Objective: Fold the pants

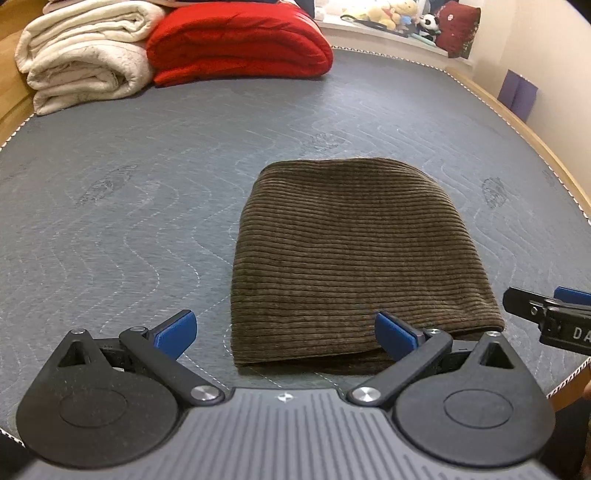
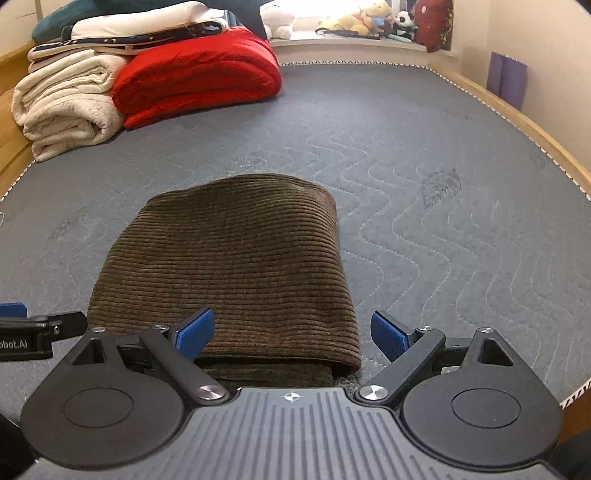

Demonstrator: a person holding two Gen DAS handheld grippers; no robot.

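Pants (image 1: 354, 254) lie folded into a compact stack, centre-right of the left view, on the mattress (image 1: 129, 206). Left gripper (image 1: 284, 332) and right gripper (image 2: 291, 334) both wide, empty, at the near edge; fold looks finished.

Left wrist view: low over near mattress (image 1: 147, 206) edge, facing 12 o'clock toward far bedding; folded pants (image 1: 354, 254) close, at 1 o'clock. Right wrist view: same low height, same heading, set rightward; pants (image 2: 236, 266) close, at 11 o'clock. Shared: pants, mattress, red blanket (image 1: 236, 44), cream blanket (image 2: 66, 107), plush toys (image 2: 369, 20) on far ledge.
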